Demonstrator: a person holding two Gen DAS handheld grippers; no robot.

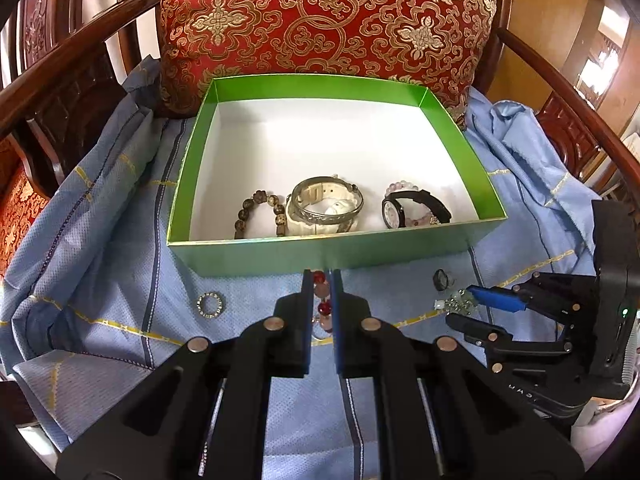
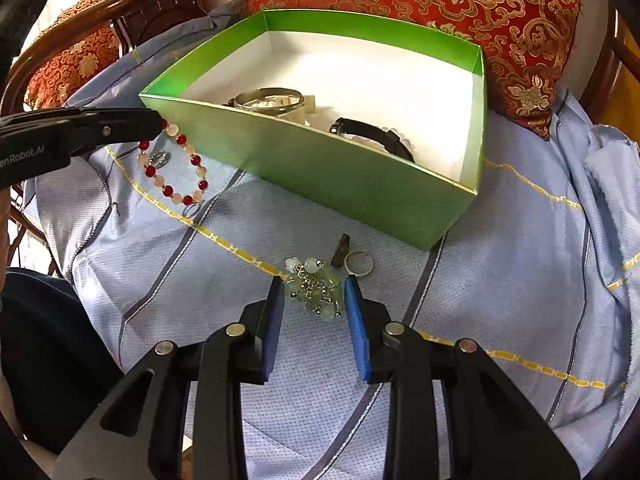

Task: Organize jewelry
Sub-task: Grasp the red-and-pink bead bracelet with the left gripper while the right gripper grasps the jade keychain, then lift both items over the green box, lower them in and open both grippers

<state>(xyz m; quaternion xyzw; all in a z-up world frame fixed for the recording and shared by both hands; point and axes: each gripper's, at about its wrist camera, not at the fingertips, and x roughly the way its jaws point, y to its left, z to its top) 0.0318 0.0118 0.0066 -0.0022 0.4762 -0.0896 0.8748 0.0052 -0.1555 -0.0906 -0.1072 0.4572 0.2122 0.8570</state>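
My left gripper (image 1: 322, 276) is shut on a red and pink bead bracelet (image 1: 323, 292), which hangs in a loop (image 2: 172, 168) above the blue cloth, just before the green box (image 1: 320, 250). In the box lie a brown bead bracelet (image 1: 260, 212), a silver bangle (image 1: 326, 200) on a white watch, and a black watch (image 1: 416, 210). My right gripper (image 2: 313, 284) rests low on the cloth, its blue pads closed against a cluster of pale green beads (image 2: 316, 288). A ring with a dark stone (image 2: 359, 263) lies just beyond it. A sparkly ring (image 1: 211, 305) lies at the left.
The box stands on a blue cloth (image 2: 500, 264) spread over a wooden chair seat. A red and gold cushion (image 1: 320, 20) leans right behind the box. Curved wooden armrests (image 1: 60, 80) rise on both sides.
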